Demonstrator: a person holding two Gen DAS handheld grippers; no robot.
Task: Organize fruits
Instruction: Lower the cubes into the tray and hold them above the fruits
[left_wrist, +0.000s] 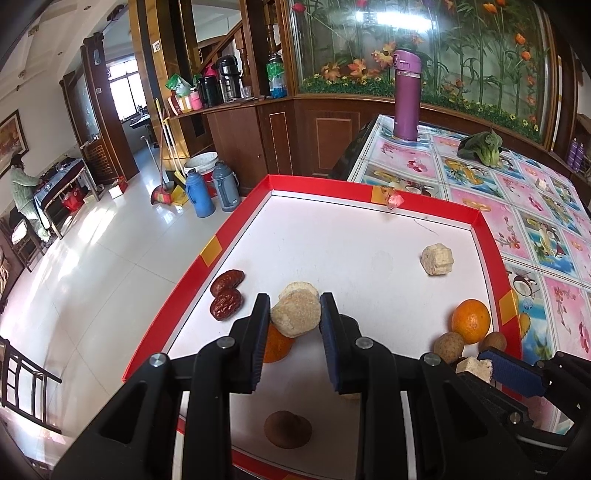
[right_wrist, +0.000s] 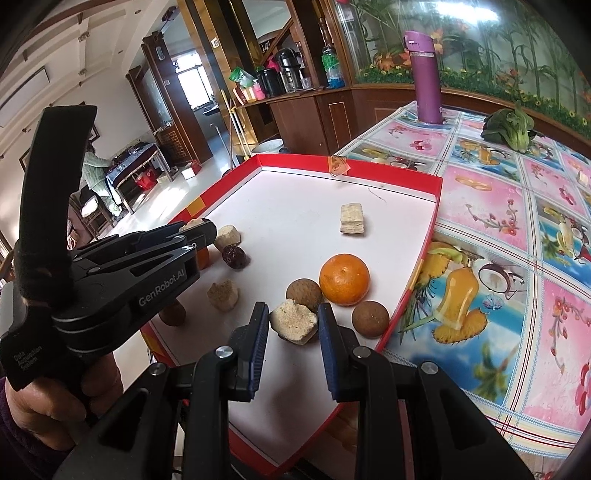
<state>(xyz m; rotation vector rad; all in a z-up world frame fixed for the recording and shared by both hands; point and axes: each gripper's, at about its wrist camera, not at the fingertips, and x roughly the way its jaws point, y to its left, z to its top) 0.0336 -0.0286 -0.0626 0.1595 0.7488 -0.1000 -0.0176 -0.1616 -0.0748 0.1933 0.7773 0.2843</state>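
Observation:
A white tray with a red rim (left_wrist: 428, 208) lies on the table's left part. My left gripper (left_wrist: 294, 322) is shut on a beige crumbly chunk (left_wrist: 295, 314), held above an orange (left_wrist: 277, 347). Another beige chunk (left_wrist: 300, 290) sits just behind, with two red dates (left_wrist: 226, 293) to the left. My right gripper (right_wrist: 292, 329) is shut on a second beige chunk (right_wrist: 293, 320) near the tray's front right. Ahead of it lie an orange (right_wrist: 344, 278) and two brown longans (right_wrist: 304, 293) (right_wrist: 370, 318). A square beige chunk (right_wrist: 352, 218) lies farther back.
A purple bottle (left_wrist: 406, 96) and a green leafy vegetable (left_wrist: 482, 147) stand at the far end of the flowered tablecloth (right_wrist: 498, 229). A brown lump (left_wrist: 288, 430) lies near the tray's front. The tray's left rim overhangs the tiled floor (left_wrist: 92, 277).

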